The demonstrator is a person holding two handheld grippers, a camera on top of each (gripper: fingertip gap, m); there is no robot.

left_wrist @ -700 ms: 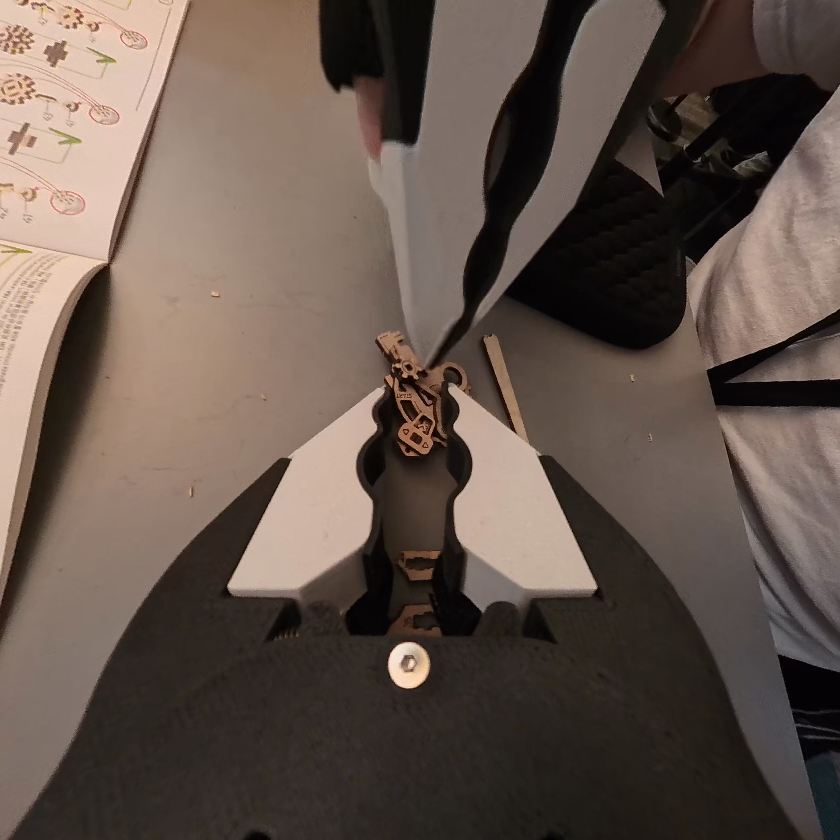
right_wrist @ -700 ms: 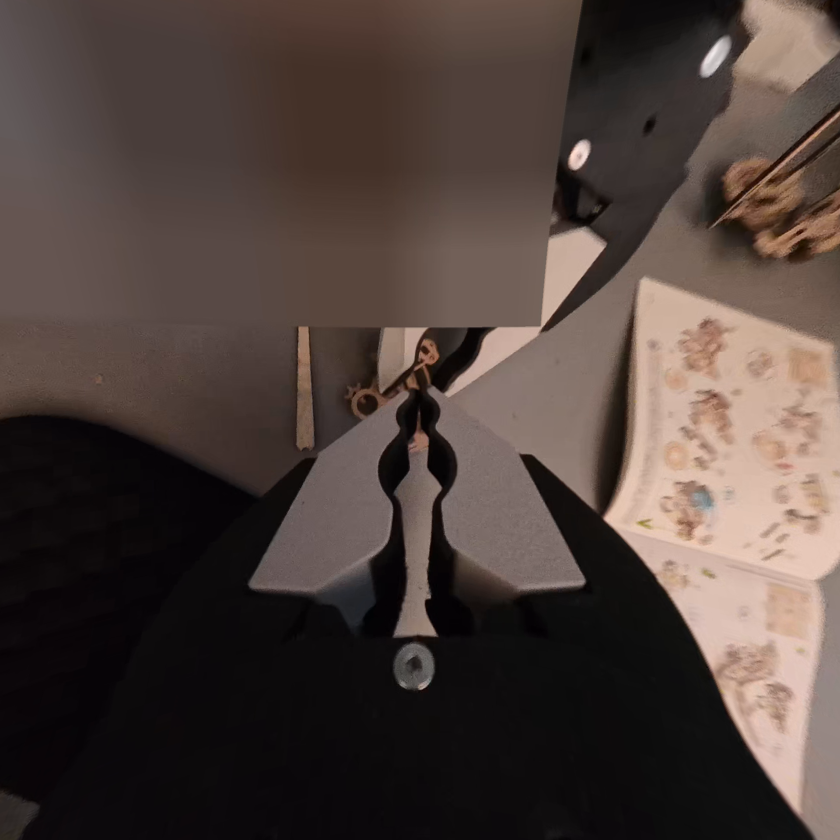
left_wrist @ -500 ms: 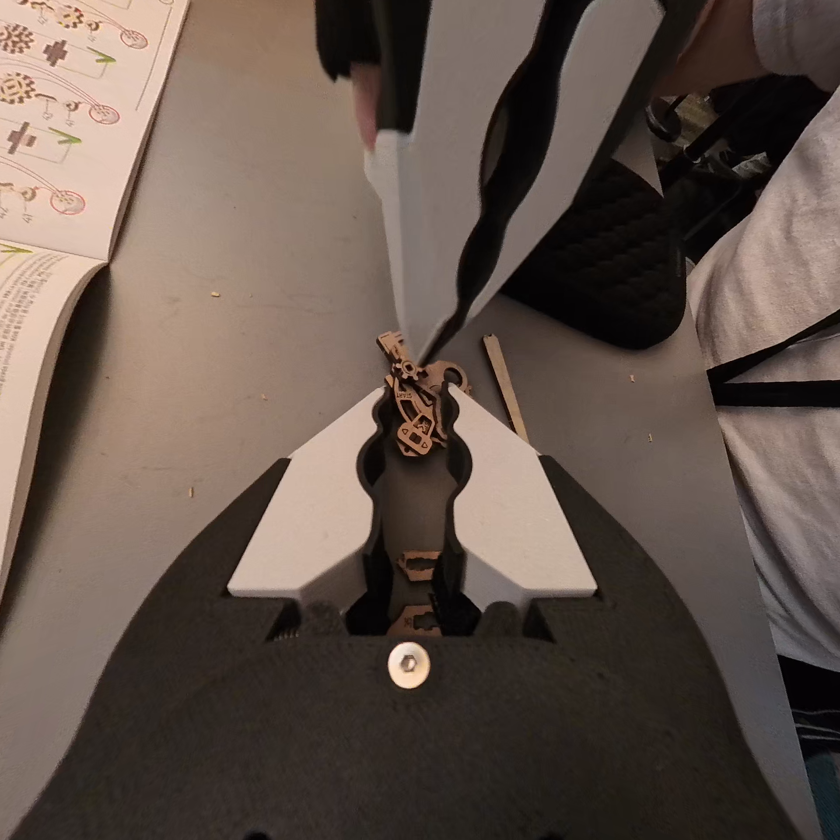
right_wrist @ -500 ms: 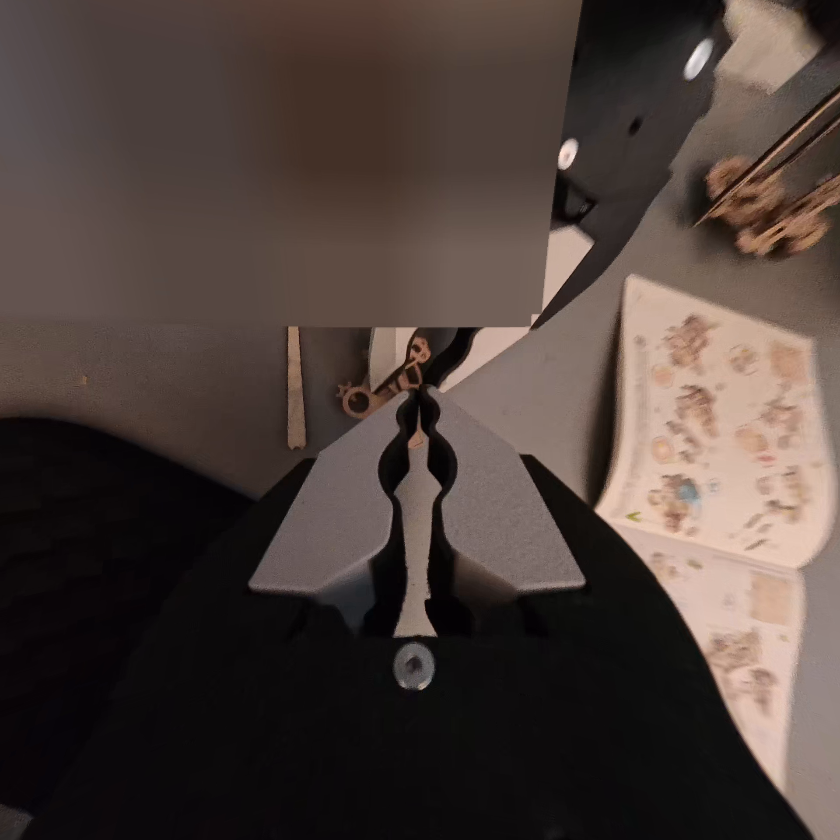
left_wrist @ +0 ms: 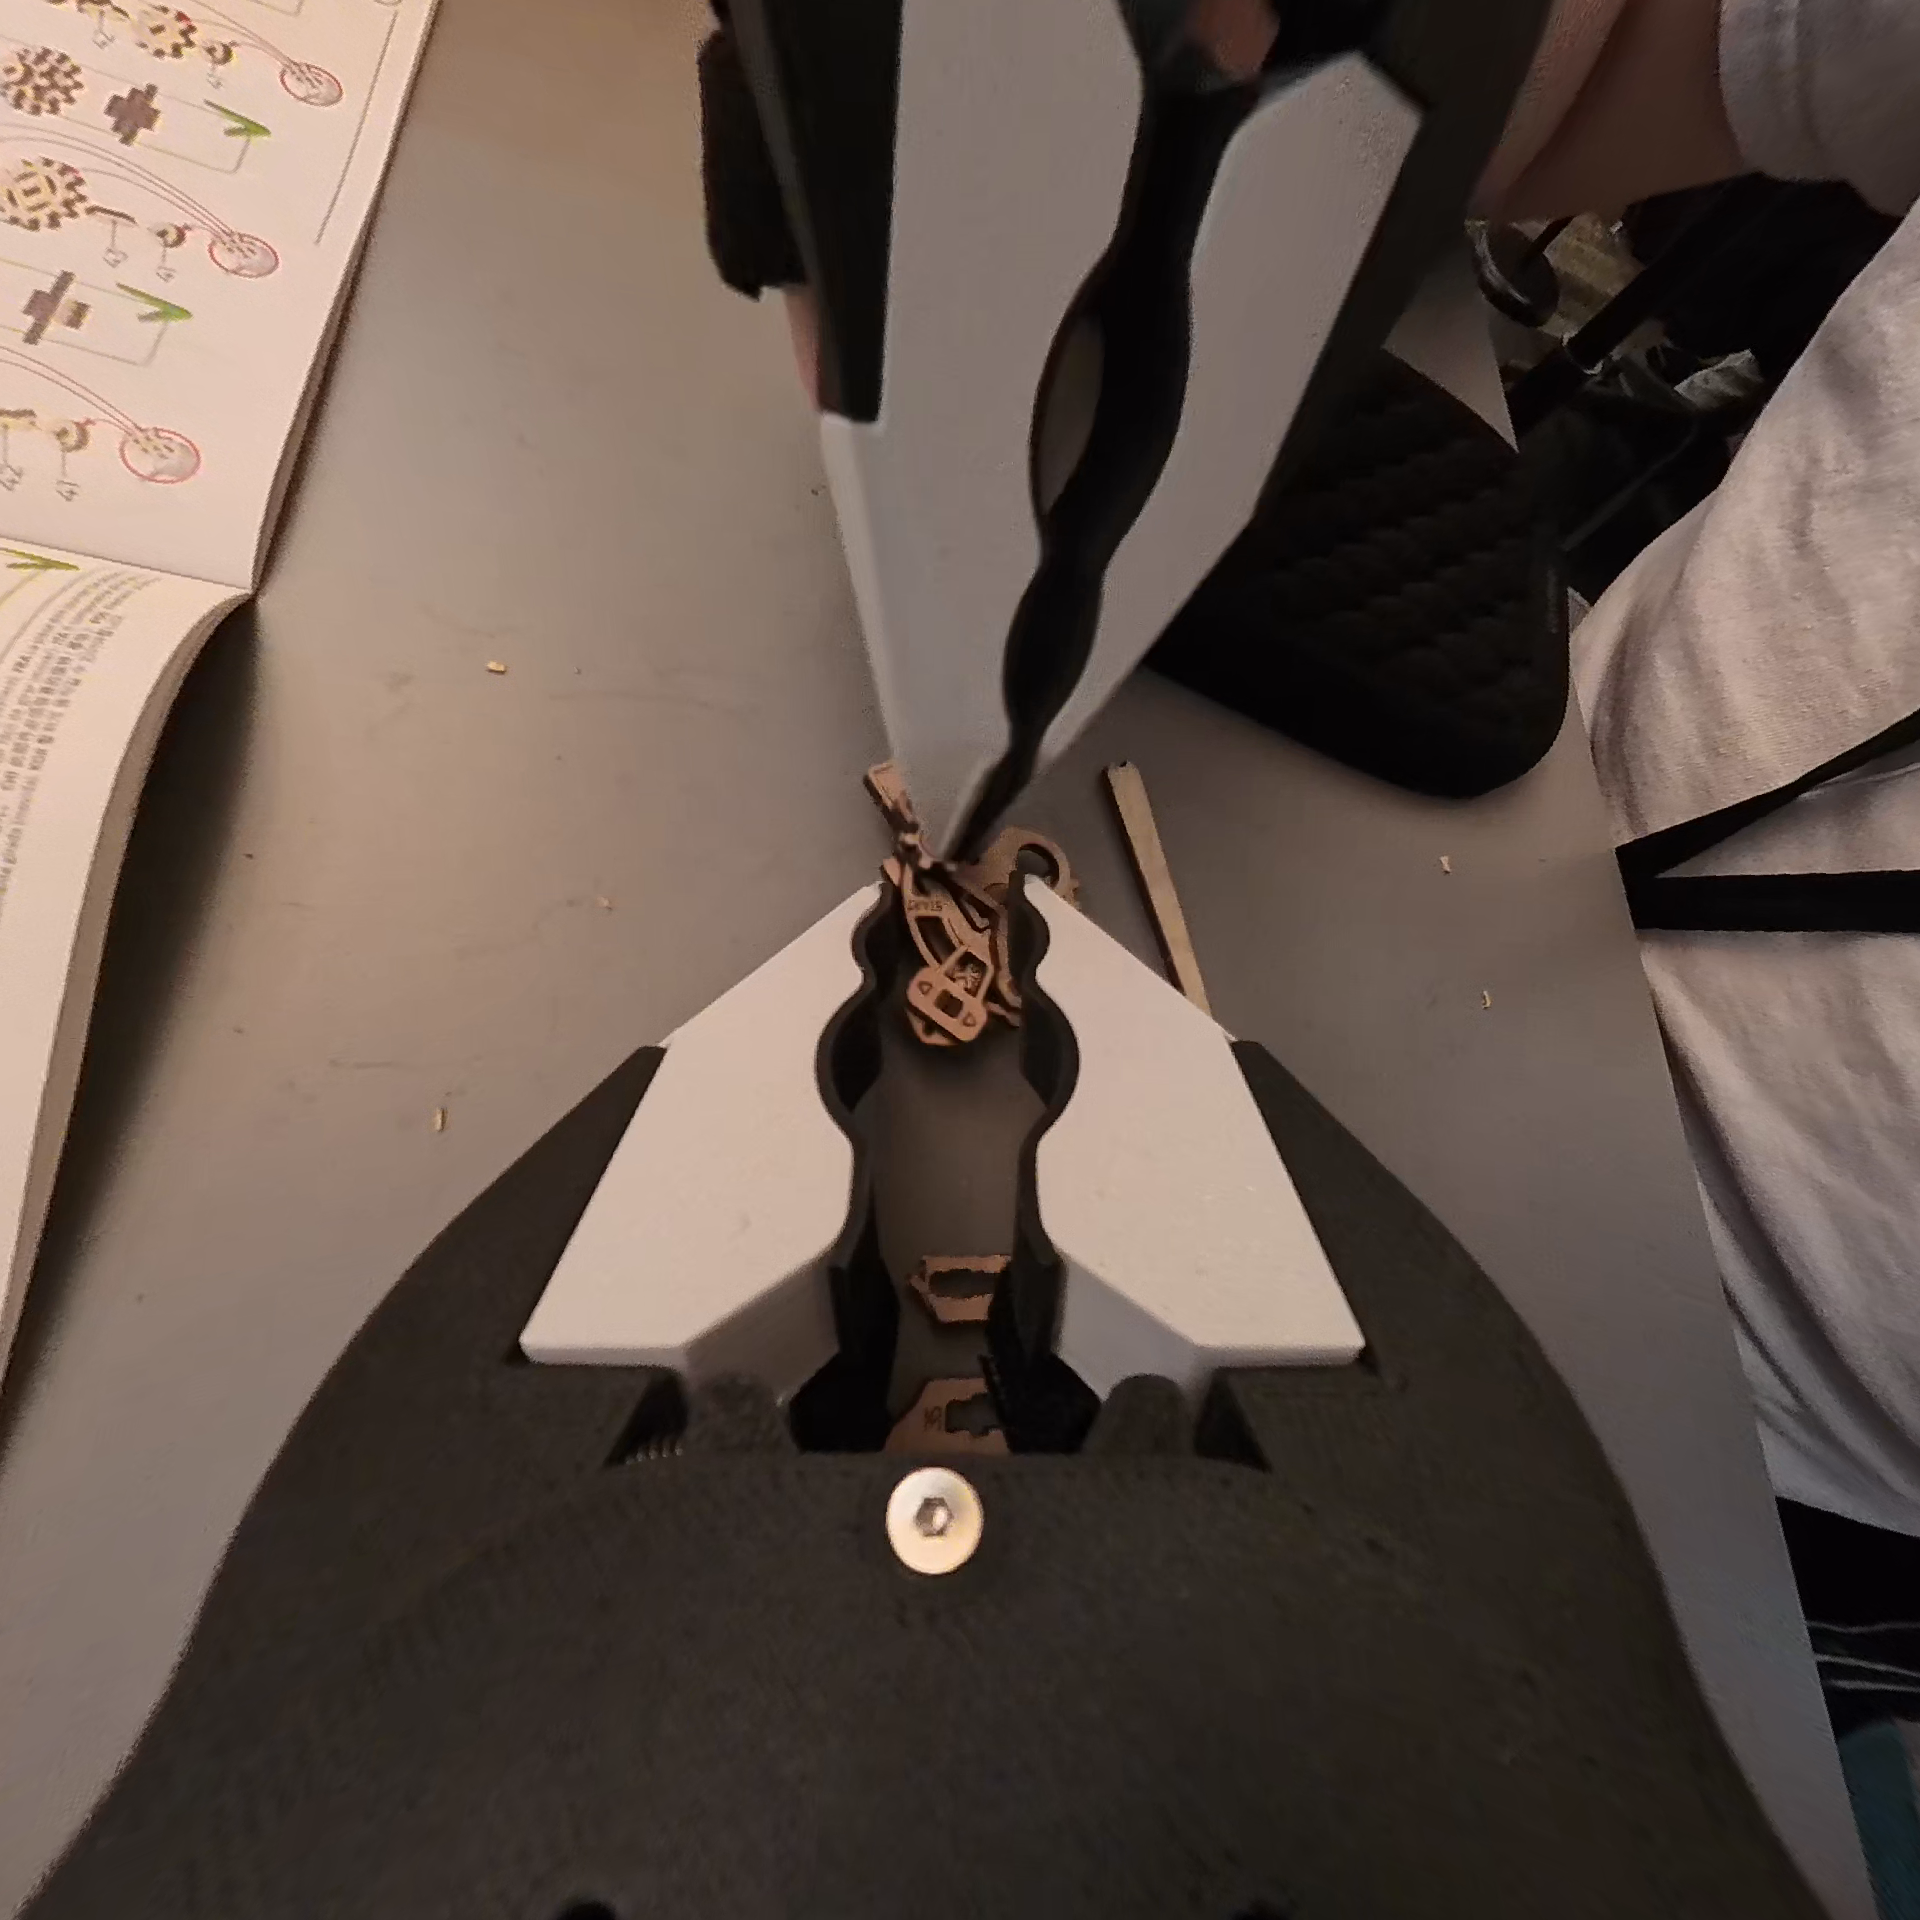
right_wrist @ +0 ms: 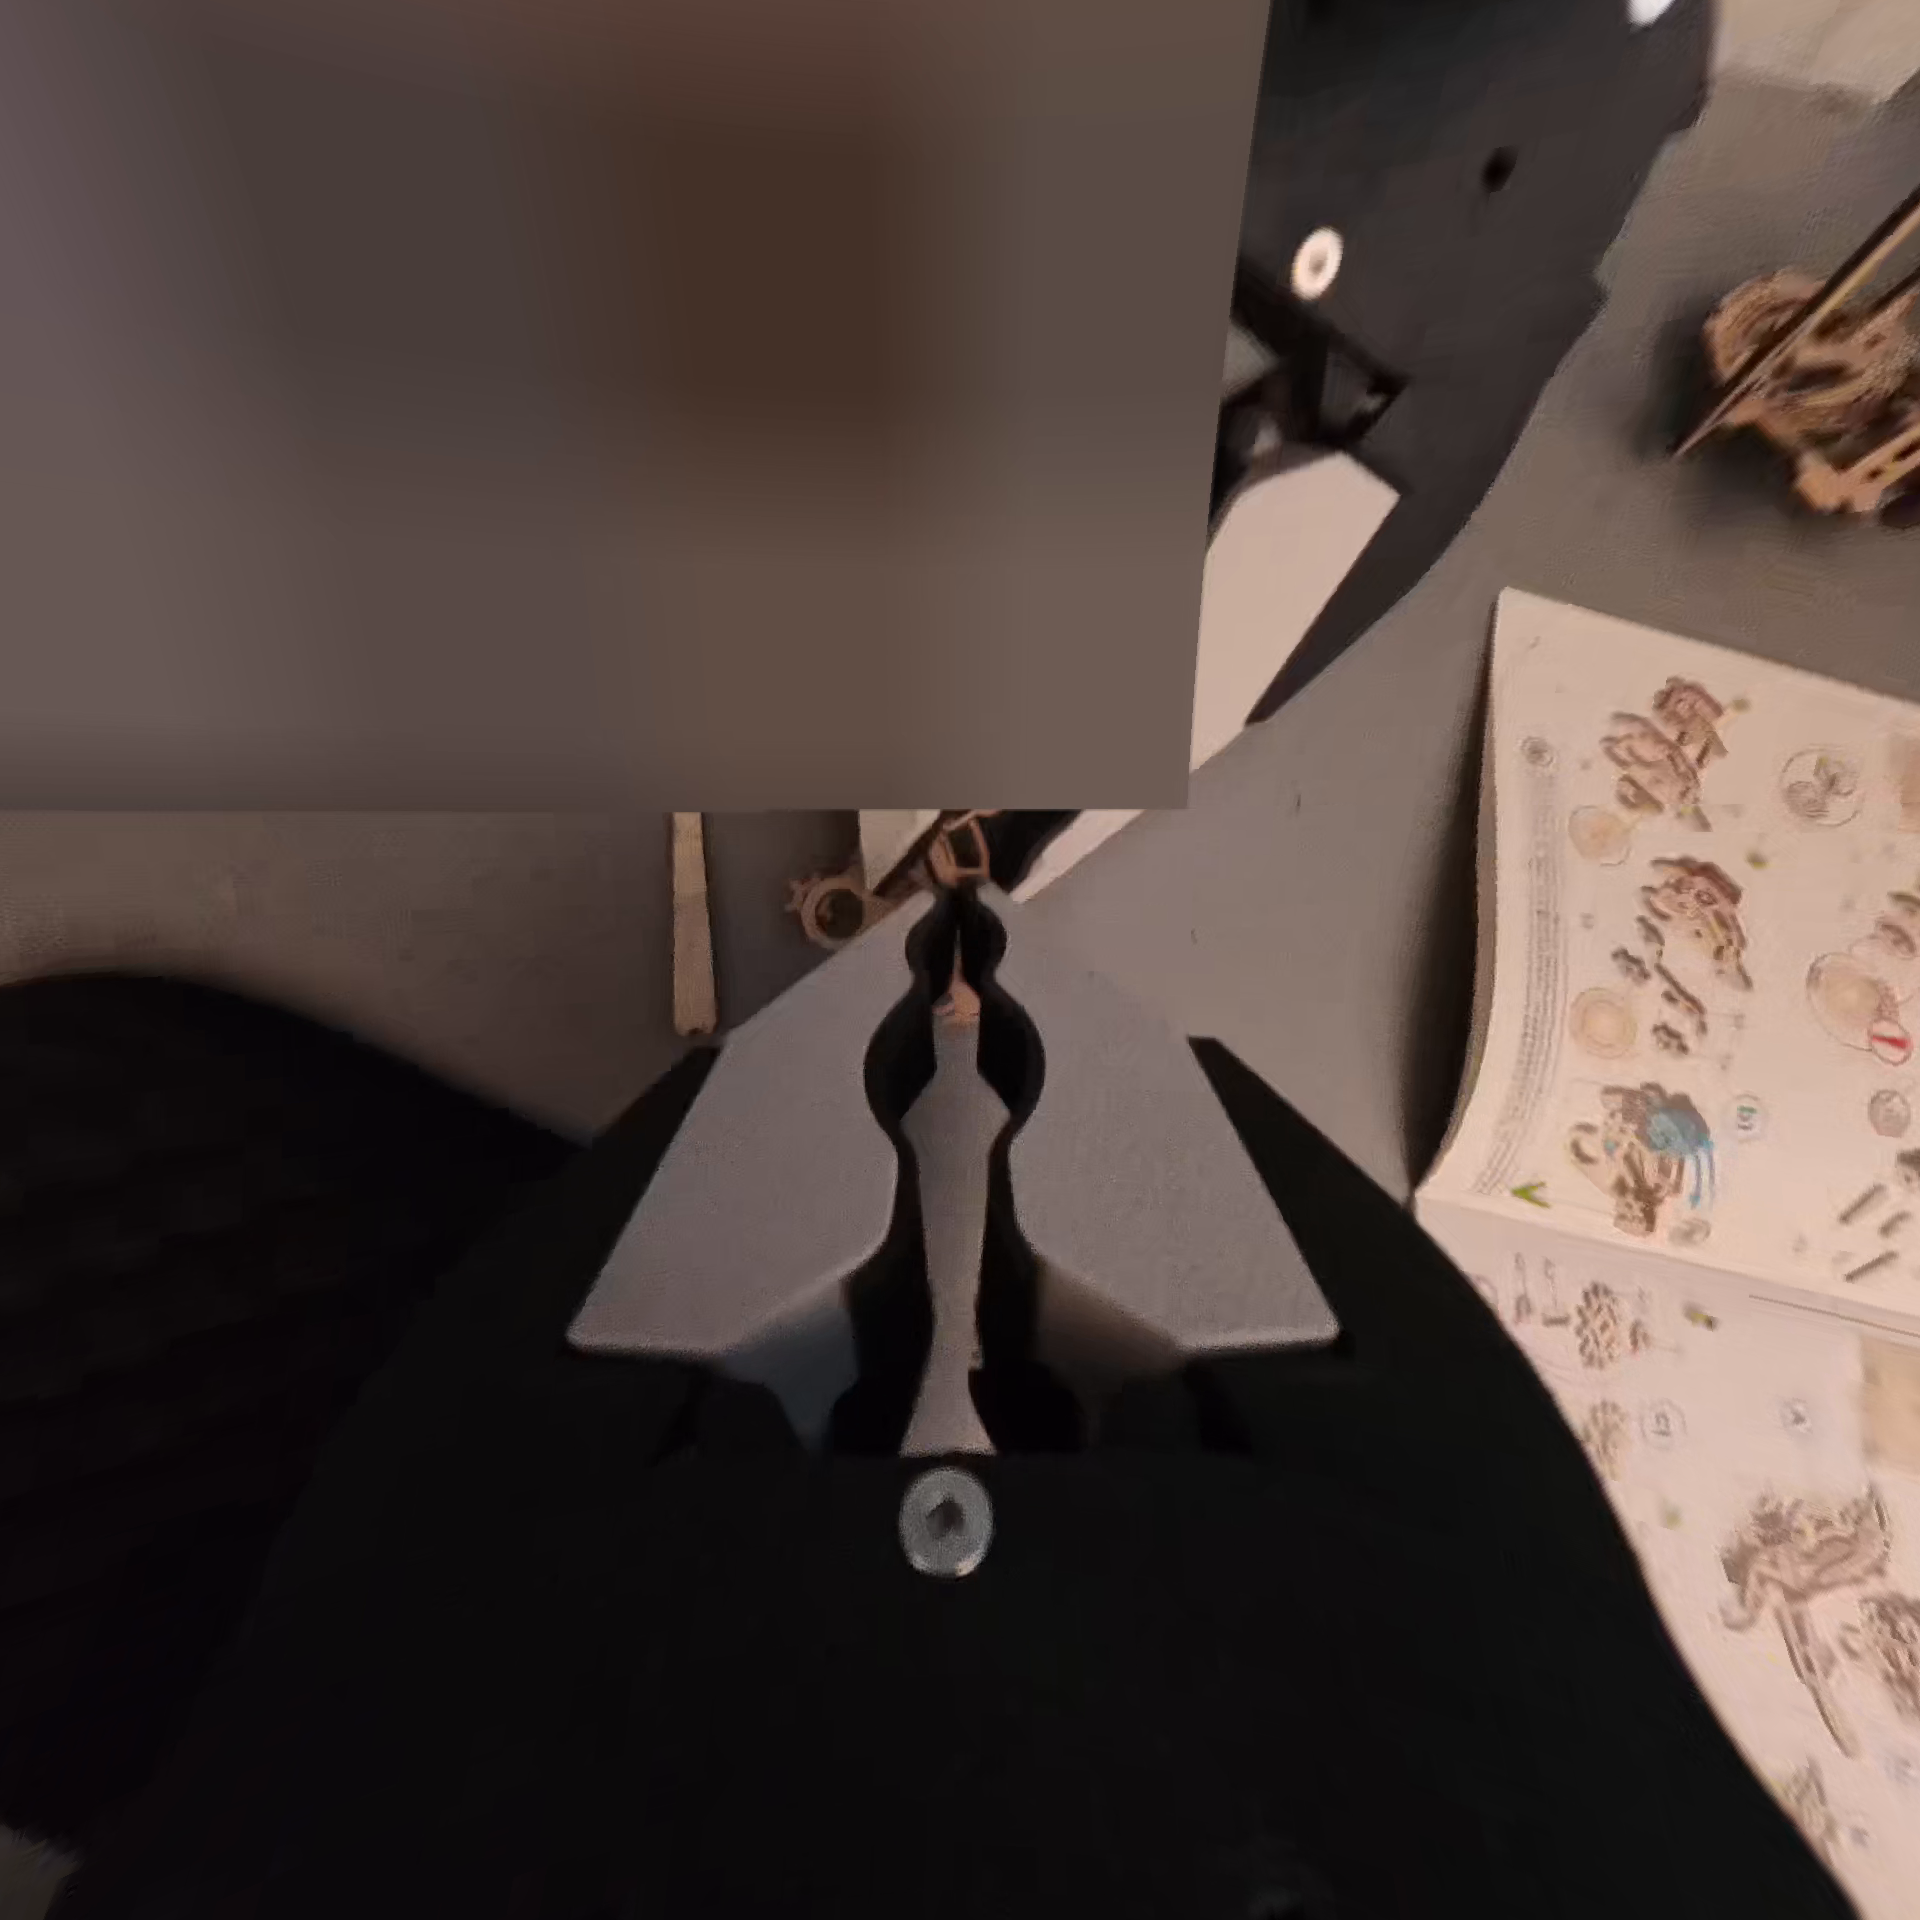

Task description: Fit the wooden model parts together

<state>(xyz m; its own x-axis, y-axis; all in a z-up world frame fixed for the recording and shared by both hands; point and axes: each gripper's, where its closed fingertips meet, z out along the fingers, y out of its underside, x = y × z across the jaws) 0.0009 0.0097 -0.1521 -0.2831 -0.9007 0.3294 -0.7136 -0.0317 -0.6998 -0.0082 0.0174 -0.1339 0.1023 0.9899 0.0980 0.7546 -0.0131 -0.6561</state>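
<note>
1. Since the earlier frames little has shifted: the right hand-held gripper (left_wrist: 961, 831) has pressed slightly closer onto the wooden assembly (left_wrist: 951, 951), and in the right wrist view the booklet (right_wrist: 1704, 1039) and the built model (right_wrist: 1829, 405) have slid a little across the frame.
2. The left hand-held gripper (left_wrist: 951, 883) is clamped on the wooden assembly, a cluster of small laser-cut pieces held at its tips just above the grey desk (left_wrist: 582, 727). Two more flat cut pieces (left_wrist: 961, 1273) lie on the desk under its fingers, nearer the camera.
3. The right hand-held gripper comes in from the far side, its tips nearly together and touching the far end of the assembly. In the right wrist view (right_wrist: 961, 909) a thin pale bit shows between its fingers, so I judge it pinches a small part, though blur makes that uncertain.
4. A ring-shaped wooden piece (right_wrist: 831, 909) sits at the assembly's right edge, and a loose wooden strip (left_wrist: 1153, 883) lies on the desk just right of it, untouched.
5. Progress, as I judge it: several pieces are already joined in the held cluster and a larger model stands finished or part-built at the far left. The present join looks mid-way, tips meeting but the seat not visible.
6. Left to do: press the part home, then add the remaining loose pieces, following the open booklet.
</note>
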